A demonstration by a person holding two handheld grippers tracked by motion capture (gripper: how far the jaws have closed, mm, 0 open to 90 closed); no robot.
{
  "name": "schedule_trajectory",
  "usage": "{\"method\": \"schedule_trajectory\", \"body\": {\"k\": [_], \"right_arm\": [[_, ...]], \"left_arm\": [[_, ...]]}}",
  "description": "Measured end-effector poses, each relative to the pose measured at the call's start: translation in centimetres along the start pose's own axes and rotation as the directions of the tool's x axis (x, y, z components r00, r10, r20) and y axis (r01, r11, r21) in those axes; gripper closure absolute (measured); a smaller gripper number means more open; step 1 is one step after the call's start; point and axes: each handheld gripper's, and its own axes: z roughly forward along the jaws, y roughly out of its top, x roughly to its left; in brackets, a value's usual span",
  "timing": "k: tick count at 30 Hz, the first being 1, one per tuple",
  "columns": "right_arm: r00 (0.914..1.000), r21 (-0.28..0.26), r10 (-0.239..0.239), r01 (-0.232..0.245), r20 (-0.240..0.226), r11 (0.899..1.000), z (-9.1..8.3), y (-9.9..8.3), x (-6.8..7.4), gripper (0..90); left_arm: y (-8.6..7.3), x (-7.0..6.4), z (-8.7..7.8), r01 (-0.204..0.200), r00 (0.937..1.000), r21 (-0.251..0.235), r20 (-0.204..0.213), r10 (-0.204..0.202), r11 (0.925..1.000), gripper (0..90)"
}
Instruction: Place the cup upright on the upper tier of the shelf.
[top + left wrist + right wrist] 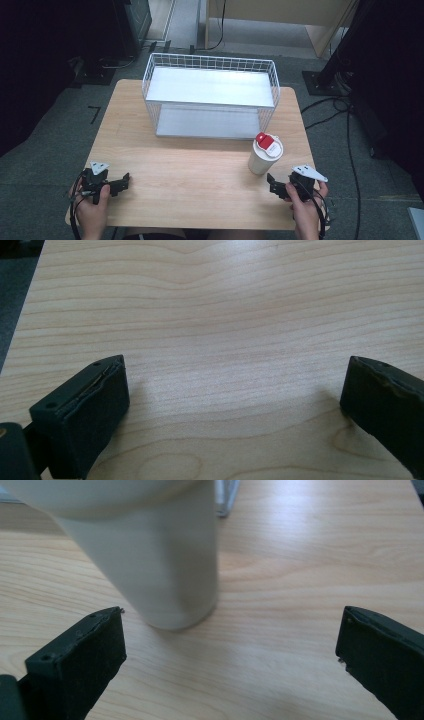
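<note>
A white cup (263,155) with a red flip lid (265,141) stands upright on the wooden table (200,170), right of centre. My right gripper (272,184) is held low just in front of and to the right of it, jaws wide open. In the right gripper view the cup's pale body (160,565) rises close ahead, a little left of the middle between the fingers (80,660). My left gripper (122,182) rests near the table's front left corner, open, with bare wood between its fingers (85,410).
A white wire basket rack (210,95) with two flat shelves stands at the back middle of the table. Cables (345,125) run over the grey floor to the right. Dark equipment stands at the far left and right.
</note>
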Motion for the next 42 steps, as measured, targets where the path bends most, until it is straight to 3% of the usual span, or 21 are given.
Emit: {"method": "schedule_trajectory", "body": {"k": [10, 19, 30, 31, 42], "right_arm": [[0.9980, -0.044, -0.026, 0.023, -0.057, 0.999, 0.9, 1.5, 2.0, 0.0], [0.9955, -0.093, -0.006, -0.003, -0.095, 0.996, 1.7, 2.7, 3.1, 0.0], [0.9974, -0.154, 0.024, -0.034, -0.068, 0.987, 2.8, 4.5, 4.0, 0.0], [0.9980, -0.158, 0.045, -0.051, -0.044, 0.986, 3.1, 4.9, 4.3, 0.0], [0.9976, -0.182, 0.069, -0.070, -0.011, 0.981, 4.0, 5.3, 4.7, 0.0]], "left_arm": [[0.0, 0.0, 0.0, 0.000, 1.0000, -0.001, 0.000, 0.000, 1.0000, 0.0], [0.0, 0.0, 0.0, 0.000, 1.0000, 0.000, 0.000, 0.000, 1.0000, 0.0], [0.0, 0.0, 0.0, -0.001, 1.0000, 0.000, 0.001, 0.001, 1.0000, 0.0], [0.0, 0.0, 0.0, 0.000, 1.0000, -0.001, 0.001, 0.000, 1.0000, 0.0], [0.0, 0.0, 0.0, -0.001, 1.0000, -0.001, 0.002, 0.001, 1.0000, 0.0]]}}
